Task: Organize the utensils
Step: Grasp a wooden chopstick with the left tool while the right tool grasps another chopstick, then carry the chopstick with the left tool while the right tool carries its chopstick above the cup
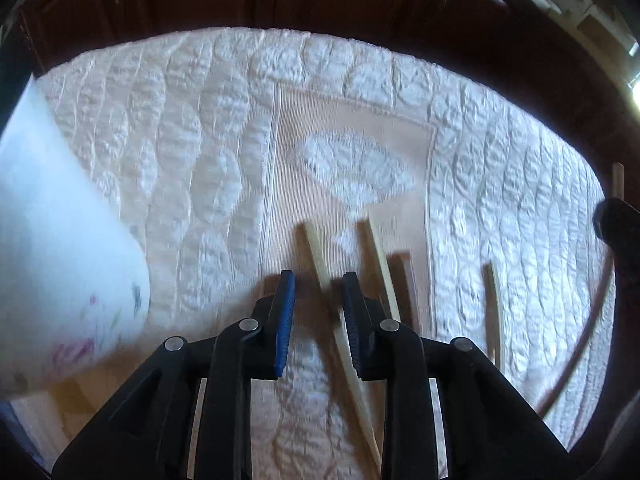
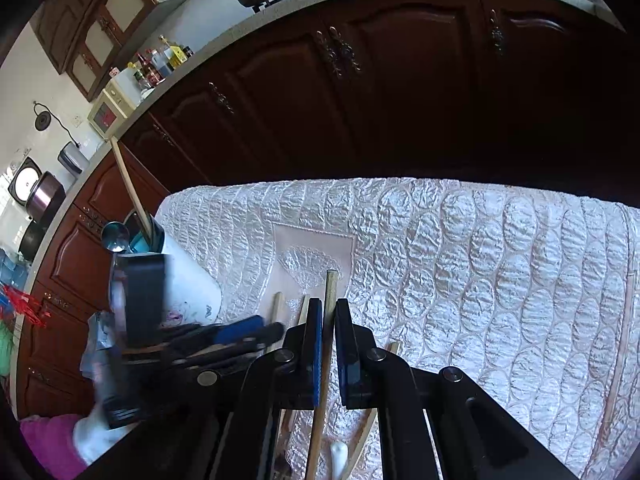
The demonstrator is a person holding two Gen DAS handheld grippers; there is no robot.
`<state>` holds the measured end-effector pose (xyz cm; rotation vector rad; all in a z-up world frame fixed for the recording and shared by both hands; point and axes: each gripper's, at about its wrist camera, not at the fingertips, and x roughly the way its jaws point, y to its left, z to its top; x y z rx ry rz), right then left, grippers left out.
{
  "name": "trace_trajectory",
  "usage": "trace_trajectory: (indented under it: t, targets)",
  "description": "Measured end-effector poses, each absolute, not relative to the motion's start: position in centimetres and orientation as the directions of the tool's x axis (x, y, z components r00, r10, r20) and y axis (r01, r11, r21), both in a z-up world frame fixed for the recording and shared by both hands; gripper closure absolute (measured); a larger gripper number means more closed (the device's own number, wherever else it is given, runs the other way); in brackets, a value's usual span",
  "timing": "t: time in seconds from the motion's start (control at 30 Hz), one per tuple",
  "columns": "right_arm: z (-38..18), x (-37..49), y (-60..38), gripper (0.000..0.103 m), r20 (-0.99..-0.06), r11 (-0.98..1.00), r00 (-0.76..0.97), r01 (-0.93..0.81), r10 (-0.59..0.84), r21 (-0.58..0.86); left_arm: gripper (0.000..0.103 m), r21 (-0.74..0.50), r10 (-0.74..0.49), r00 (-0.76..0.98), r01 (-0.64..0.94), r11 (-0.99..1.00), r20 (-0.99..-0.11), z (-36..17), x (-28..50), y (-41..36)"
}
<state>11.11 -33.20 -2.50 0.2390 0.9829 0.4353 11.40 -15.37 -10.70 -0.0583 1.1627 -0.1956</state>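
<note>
No legible text, brand, number or sign in either view. White cup (image 1: 60, 240) carries blurred coloured marks near its base, pink, green and blue, a painted pattern and not lettering. Cream appliance (image 2: 110, 110) on the counter has a red front panel, too small to read. Bottles (image 2: 160, 62) on the counter show labels, unreadable at this size
</note>
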Motion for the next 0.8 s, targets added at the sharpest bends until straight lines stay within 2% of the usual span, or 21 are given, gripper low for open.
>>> trace_trajectory:
  t: [0.1,0.23,0.47,0.8]
  targets:
    - [-2.2,10.7,-33.9,0.098,-0.743,0.886,0.483,-0.253,0.464,0.389,0.095,-0.157,-0.197,0.377,0.137,0.978,-0.905,-10.7,11.4,-15.3]
    - [-1.7,10.2,-34.4,0.098,-0.737,0.885,0.491,-0.256,0.465,0.388,0.099,-0.216,-0.251,0.366,0.134,0.967,-0.896,-9.2,10.3,-14.0]
    - [0.6,8.2,-33.5,0.098,-0.717,0.881,0.512,-0.3,0.472,0.366,0.099,-0.271,-0.338,0.458,0.207,0.94,-0.822,-2.2,6.1,-11.3]
    - [5.1,4.5,-32.7,0.098,-0.675,0.879,0.565,-0.35,0.475,0.325,0.099,-0.32,-0.384,0.584,0.215,0.923,-0.715,5.9,2.0,-5.7]
